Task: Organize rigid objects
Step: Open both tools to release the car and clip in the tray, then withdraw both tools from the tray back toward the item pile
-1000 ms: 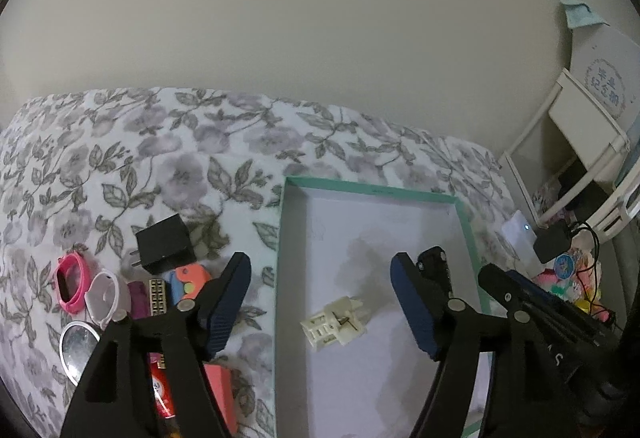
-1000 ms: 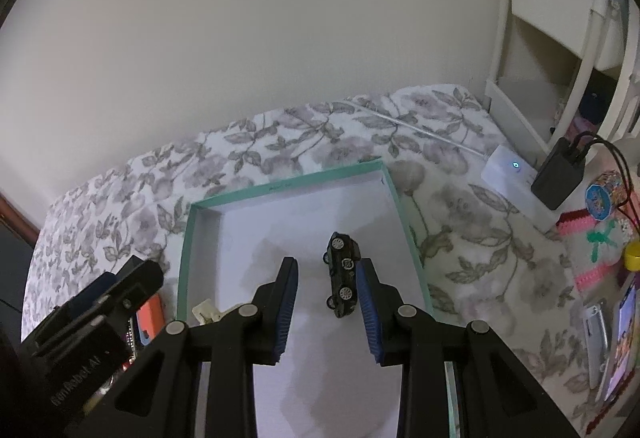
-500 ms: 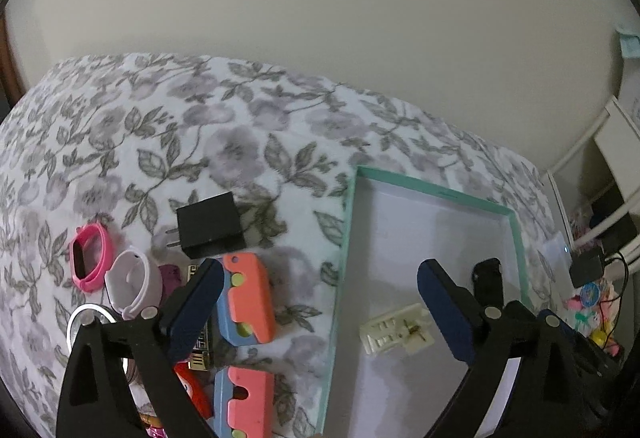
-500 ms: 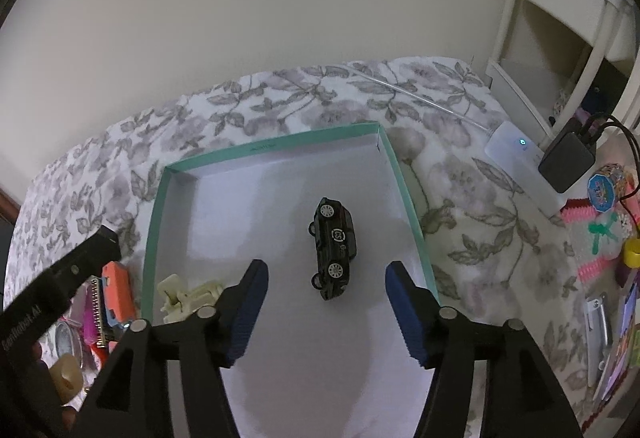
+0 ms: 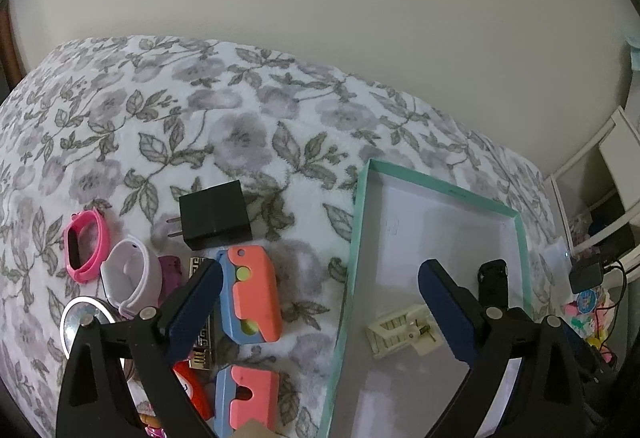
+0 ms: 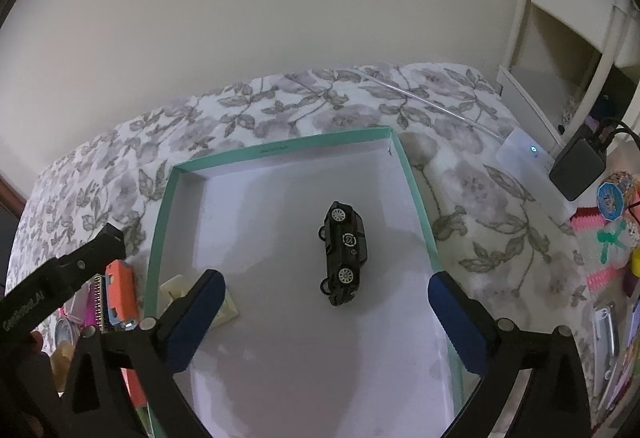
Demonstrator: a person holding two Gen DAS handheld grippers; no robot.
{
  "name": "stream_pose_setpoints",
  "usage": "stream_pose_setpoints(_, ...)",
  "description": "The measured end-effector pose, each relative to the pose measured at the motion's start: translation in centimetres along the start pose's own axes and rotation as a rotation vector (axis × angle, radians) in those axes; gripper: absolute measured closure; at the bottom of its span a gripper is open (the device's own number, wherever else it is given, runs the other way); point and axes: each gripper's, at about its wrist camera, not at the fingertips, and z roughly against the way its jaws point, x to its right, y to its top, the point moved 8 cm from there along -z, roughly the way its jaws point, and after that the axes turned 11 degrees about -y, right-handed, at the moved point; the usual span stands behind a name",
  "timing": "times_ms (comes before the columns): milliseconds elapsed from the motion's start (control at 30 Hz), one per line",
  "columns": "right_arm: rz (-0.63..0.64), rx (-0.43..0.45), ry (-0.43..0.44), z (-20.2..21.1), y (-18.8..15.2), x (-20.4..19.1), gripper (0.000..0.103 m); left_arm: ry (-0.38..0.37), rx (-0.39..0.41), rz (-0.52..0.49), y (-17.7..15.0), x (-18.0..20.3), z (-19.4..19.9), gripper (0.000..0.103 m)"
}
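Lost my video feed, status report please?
Both grippers open, right gripper jaws just opened, nothing between them. Toy car on its side in the tray. Left gripper empty. Nothing blocking.

A left gripper finger [image 5: 192,312] is covering part of a patterned card [image 5: 202,338]; the frame's bottom edge is cutting off a coral block [image 5: 248,394].

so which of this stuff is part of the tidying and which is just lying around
Part of the job:
- teal tray
- black toy car, lying on its side in the tray
- cream plastic piece in the tray
- black charger, pink band, orange-and-blue blocks on the floral blanket

Just lying about:
- white shelf unit
- plugged-in adapter
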Motion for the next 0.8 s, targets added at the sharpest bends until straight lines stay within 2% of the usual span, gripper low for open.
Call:
stream_pose_setpoints(133,0.002,0.008,-0.011,0.0,0.1,0.2,0.000,0.001,0.006,0.017,0.1,-0.4,0.2,0.005)
stream_pose_setpoints(367,-0.001,0.034,0.023,0.7,0.4,-0.2,0.000,-0.005,0.019,0.073,0.6,-1.6,1.0,0.005)
stream_pose_setpoints(500,-0.008,0.050,0.049,1.3,0.6,-0.7,0.000,-0.012,0.038,0.069,1.1,-1.7,2.1,0.004)
stream_pose_setpoints(800,0.000,0.075,0.046,2.4,0.4,-1.4,0.000,-0.050,0.030,0.085,1.4,-2.2,4.1,0.004)
